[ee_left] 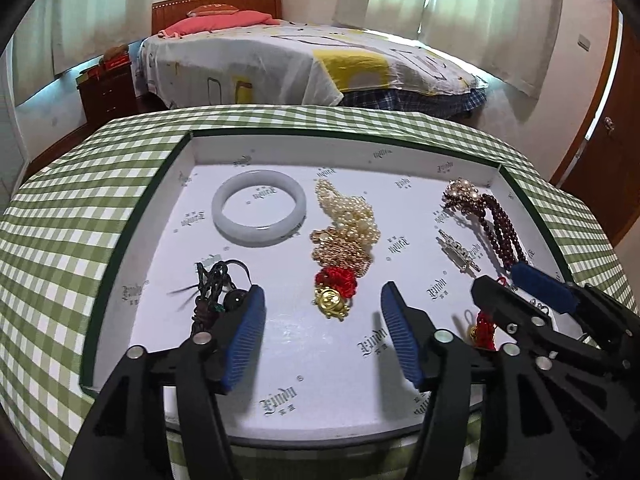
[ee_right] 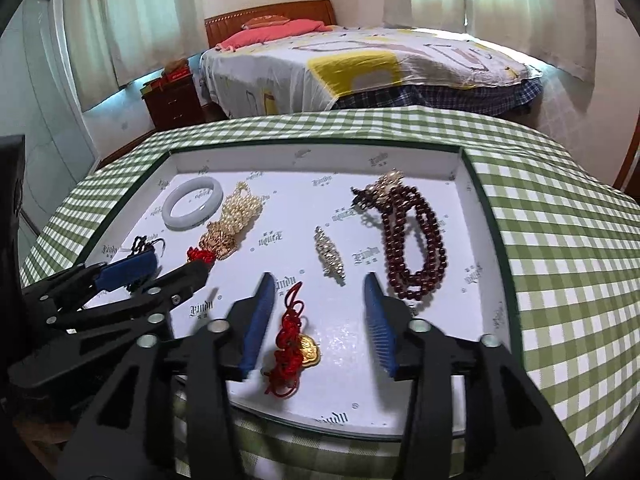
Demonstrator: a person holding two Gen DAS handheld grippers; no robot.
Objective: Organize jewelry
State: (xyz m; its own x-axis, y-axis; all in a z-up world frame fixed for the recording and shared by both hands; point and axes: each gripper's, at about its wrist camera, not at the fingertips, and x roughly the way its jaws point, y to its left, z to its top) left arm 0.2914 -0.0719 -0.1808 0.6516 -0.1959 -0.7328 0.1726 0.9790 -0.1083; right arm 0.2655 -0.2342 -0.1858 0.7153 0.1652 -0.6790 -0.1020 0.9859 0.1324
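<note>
A shallow white box (ee_left: 140, 240) (ee_right: 486, 216) holds the jewelry. In it lie a white jade bangle (ee_left: 259, 207) (ee_right: 193, 203), a pearl and gold chain pile (ee_left: 346, 224) (ee_right: 234, 224) with a red-knot gold charm (ee_left: 334, 294), a black cord pendant (ee_left: 216, 288), a silver brooch (ee_left: 458, 256) (ee_right: 330, 258), a dark red bead strand (ee_left: 500, 220) (ee_right: 414, 240) and a second red-knot gold charm (ee_right: 296, 340). My left gripper (ee_left: 322, 336) is open and empty, low over the box's front, just before the first charm. My right gripper (ee_right: 320, 320) is open around the second charm.
The box sits on a green checked tablecloth (ee_left: 60, 208) (ee_right: 560, 240). A bed (ee_left: 304, 60) stands beyond the table, with a wooden nightstand (ee_left: 106, 92) at its left and a wooden door (ee_left: 612, 140) at the right.
</note>
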